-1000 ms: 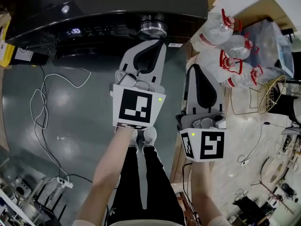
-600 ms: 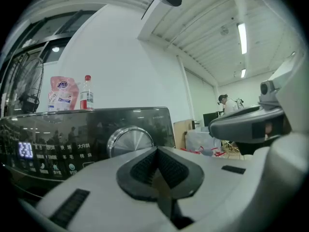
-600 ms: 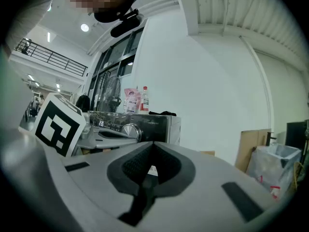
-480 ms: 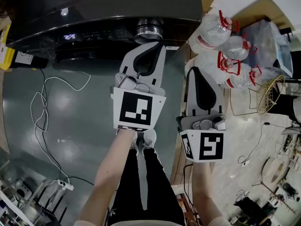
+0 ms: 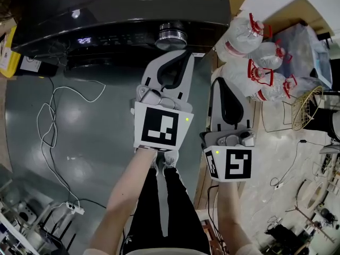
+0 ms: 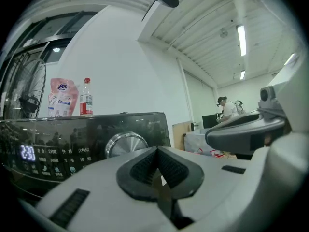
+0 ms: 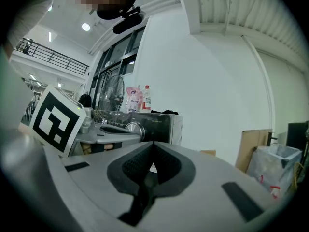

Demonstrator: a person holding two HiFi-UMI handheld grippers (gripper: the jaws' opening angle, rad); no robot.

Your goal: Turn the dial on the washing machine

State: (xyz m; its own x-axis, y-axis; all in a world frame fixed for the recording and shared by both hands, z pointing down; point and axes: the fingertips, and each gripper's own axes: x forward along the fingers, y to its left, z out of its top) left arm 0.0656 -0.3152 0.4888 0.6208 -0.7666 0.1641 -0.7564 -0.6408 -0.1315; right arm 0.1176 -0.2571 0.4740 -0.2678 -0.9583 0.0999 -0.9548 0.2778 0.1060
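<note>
your left gripper [image 6: 155, 150] is clenched: its two dark padded jaws meet along a thin seam and hold nothing. in the head view its tips point to 12 o'clock and stop just short of the dial [image 5: 171, 33]. in the left gripper view the dial sits beyond the closed tips, at about 10 o'clock from them, and stands clear of them. the dial is a round silver knob on the front panel of the washing machine [image 5: 122, 7], near the right end of the panel. at 9 o'clock from the dial, a small lit display [image 5: 84, 40] glows on the same dark panel.

your right gripper [image 7: 151, 156] is also clenched, jaws pressed together with nothing between them. in the head view it sits at about 4 o'clock from the left gripper, further back from the machine, with its tips also pointing to 12 o'clock. the two grippers are close side by side but apart.

on top of the machine, in the left gripper view, stand a pink pouch [image 6: 62, 97] and a bottle with a red cap [image 6: 86, 96], the pouch at 9 o'clock from the bottle and just beside it.

at 1 o'clock from the right gripper, a cluster of clear water jugs with red caps [image 5: 254, 54] sits on the floor by the machine's right side. at 8 o'clock from the left gripper, a white cable [image 5: 47, 122] loops across the grey floor [image 5: 95, 142].
</note>
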